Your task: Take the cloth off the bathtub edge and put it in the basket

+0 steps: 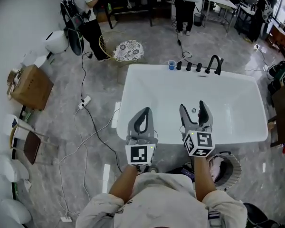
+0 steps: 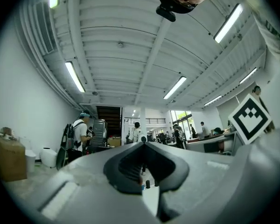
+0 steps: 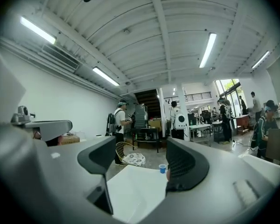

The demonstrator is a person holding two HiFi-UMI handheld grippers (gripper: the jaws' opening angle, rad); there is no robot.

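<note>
A white bathtub point(image 1: 121, 103) fills the middle of the head view. Beyond its far left corner stands a yellow wire basket point(image 1: 103, 45) with a patterned cloth point(image 1: 128, 50) lying in it. The right gripper view shows the same cloth point(image 3: 133, 159) past the tub point(image 3: 135, 190). My left gripper point(image 1: 145, 111) hangs over the tub's near rim, shut, its tips touching and nothing between them point(image 2: 143, 144). Beside it my right gripper point(image 1: 193, 106) is open and empty point(image 3: 142, 155). Both point level, toward the far side.
A blue cup point(image 1: 171, 64) and a black faucet point(image 1: 213, 63) sit on the tub's far rim. A cardboard box point(image 1: 31, 86), chairs and cables lie on the floor at the left. People stand behind the basket, by the tables. A round bin point(image 1: 226, 167) is at my right.
</note>
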